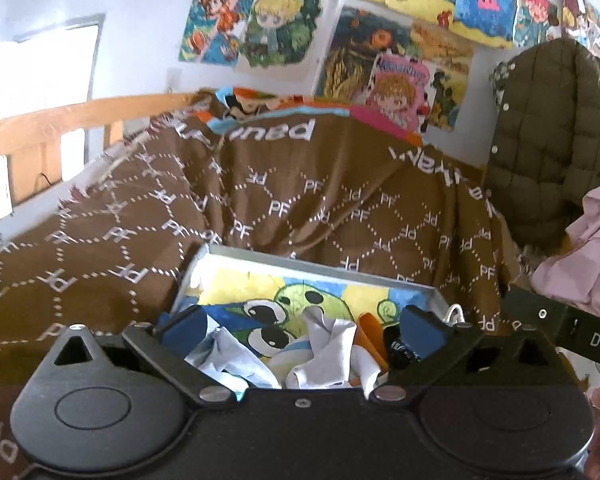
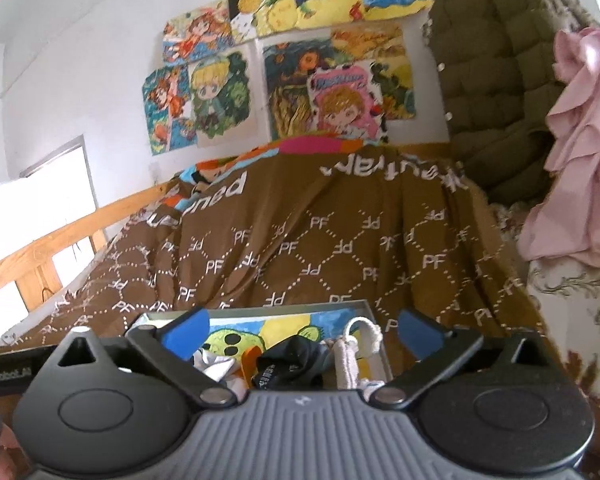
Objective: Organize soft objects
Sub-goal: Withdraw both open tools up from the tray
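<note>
Two grippers hung spread wide over the box (image 1: 380,278), gripping nothing: the left gripper (image 1: 302,326) above crumpled white cloths (image 1: 328,356), the right gripper (image 2: 302,330) above a dark garment (image 2: 290,362). The box sat on a brown blanket (image 1: 260,208), beside a pink dress (image 2: 580,152).

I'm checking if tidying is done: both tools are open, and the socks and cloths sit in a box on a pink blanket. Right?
Not quite. The blanket under the box is brown with white letters, not pink; both wrist views show it. The rest holds: the left tool and right tool are open, and the socks and cloths sit in the box.
</note>
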Tool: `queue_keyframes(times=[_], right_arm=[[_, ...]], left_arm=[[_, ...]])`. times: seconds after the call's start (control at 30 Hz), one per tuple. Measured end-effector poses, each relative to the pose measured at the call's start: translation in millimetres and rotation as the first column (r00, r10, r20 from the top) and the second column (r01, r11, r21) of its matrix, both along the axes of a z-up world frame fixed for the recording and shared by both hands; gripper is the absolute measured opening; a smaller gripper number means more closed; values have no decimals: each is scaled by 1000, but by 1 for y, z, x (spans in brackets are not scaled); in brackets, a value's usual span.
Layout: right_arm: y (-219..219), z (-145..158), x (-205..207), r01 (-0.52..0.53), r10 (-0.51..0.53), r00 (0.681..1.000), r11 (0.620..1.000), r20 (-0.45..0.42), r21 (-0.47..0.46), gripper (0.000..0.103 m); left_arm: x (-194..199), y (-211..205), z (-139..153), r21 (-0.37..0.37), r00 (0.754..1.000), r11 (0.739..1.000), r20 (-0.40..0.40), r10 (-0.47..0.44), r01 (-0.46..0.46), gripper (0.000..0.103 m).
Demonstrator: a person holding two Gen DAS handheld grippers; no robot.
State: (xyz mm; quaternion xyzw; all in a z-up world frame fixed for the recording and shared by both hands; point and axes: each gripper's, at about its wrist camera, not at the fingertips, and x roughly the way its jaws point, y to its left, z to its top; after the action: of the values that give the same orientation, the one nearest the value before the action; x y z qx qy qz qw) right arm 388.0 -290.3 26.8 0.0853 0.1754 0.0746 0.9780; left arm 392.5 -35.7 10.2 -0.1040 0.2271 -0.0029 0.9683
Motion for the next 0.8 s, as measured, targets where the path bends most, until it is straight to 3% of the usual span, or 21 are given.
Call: queue_keyframes(times=[0.4,0.8], right_arm=[[-9,14,-70,24,-24,999,1000,42,-1,103],[1,18,-142,31,-28,997,999,69,-42,103]], left_arm=[[-75,-7,33,58,994,998,105,27,-34,102],[-153,-12,35,87,983,995,184,23,-39,102]])
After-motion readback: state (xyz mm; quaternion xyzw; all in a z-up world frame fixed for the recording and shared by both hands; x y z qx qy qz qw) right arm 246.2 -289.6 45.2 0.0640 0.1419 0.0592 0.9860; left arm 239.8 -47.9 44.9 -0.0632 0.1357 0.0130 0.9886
